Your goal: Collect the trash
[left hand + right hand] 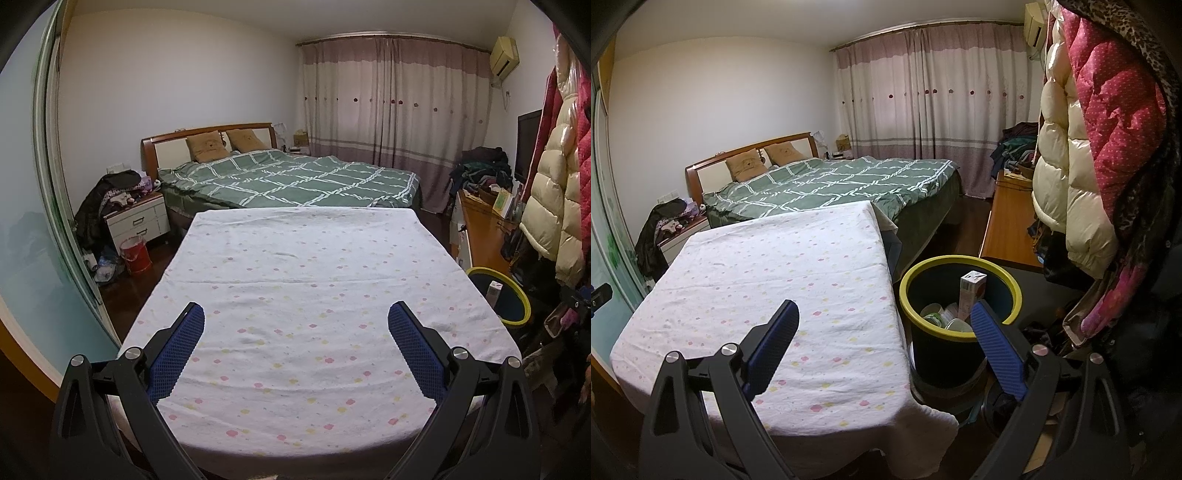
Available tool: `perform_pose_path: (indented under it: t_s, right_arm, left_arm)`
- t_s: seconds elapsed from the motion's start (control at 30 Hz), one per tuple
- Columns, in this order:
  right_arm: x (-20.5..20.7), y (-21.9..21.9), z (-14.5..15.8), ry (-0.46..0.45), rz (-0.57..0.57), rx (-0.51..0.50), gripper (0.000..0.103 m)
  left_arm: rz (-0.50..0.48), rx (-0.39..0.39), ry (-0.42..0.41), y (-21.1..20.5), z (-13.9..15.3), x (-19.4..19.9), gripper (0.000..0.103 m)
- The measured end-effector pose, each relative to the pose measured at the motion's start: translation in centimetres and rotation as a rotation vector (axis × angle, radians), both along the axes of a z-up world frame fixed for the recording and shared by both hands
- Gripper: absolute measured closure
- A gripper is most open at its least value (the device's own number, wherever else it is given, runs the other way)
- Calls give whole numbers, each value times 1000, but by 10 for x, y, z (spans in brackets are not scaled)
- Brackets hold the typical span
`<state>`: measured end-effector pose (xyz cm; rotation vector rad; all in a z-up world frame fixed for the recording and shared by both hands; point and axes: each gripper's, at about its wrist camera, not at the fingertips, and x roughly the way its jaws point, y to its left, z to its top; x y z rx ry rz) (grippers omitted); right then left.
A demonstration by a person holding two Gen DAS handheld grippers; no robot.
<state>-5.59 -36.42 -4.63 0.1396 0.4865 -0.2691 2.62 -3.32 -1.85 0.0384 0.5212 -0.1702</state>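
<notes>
Bedroom clutter frames the scene: at far left a nightstand (138, 221) heaped with clothes, a red bucket (136, 255) on the floor below it, and a green bed (295, 177) beyond. Nearer, a table under a floral cloth (295, 295) fills the middle, and its top looks bare, with no trash showing on it.

Left gripper (295, 321) hangs over the near part of the cloth, its 2 blue fingers spread wide with nothing between them. Right gripper (884, 317) is also wide and empty, straddling the table's right edge and the bin (960, 295).

That bin, dark with a yellow rim, stands just right of the table. It already holds a carton (971, 291) upright and several pale cups (945, 317). Judging by this, collecting seems mostly or wholly done; anything left would lie off the table, out of view.

Room to move is open above the cloth. Right of the bin it tightens: hanging coats (1089, 166) and a wooden desk (1004, 229) crowd close.
</notes>
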Motion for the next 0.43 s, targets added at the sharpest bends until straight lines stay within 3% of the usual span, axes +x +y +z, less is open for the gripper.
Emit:
perform_pose_path:
  t_s: [0.2, 0.43]
  right_arm:
    - [15, -2, 2, 14, 25, 8, 14]
    - [87, 11, 8, 43, 151, 53, 9]
  left_arm:
    - [-1, 16, 10, -1, -3, 12, 5]
    - [36, 18, 115, 12, -20, 92, 5]
